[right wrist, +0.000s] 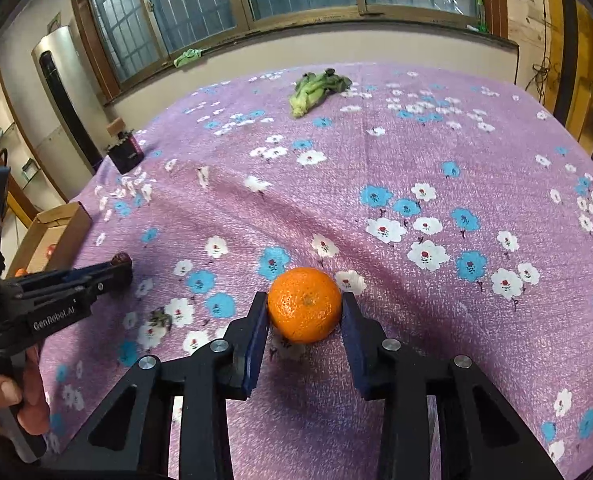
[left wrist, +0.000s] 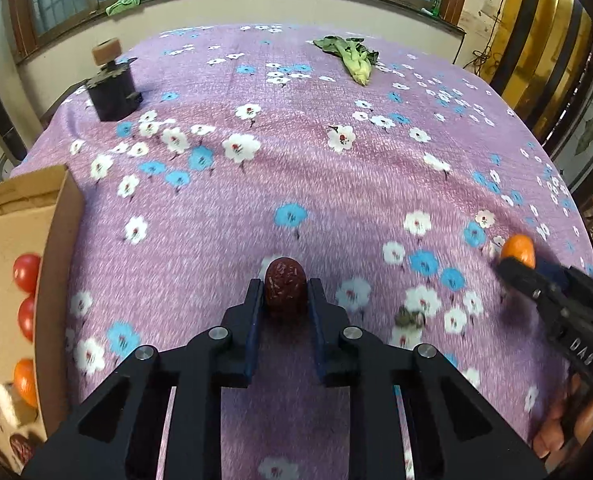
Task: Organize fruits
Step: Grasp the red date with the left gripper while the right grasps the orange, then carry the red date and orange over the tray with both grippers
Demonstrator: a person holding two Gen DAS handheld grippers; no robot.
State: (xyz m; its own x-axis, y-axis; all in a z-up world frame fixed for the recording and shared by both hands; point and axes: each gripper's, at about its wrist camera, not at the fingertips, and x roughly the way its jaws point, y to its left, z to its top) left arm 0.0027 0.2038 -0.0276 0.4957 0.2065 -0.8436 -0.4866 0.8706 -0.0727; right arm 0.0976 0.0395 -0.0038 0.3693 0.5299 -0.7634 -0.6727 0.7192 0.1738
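Observation:
My left gripper is shut on a wrinkled dark red date just above the purple flowered cloth. My right gripper is shut on an orange tangerine, its pads touching both sides. In the left wrist view the right gripper and the tangerine show at the right edge. In the right wrist view the left gripper with the date shows at the left. A cardboard box at the left holds red tomatoes, an orange fruit and dates.
A leafy green vegetable lies at the far side of the table. A black block with a wooden spool stands at the far left. A small dry scrap lies between the grippers. The box also shows in the right wrist view.

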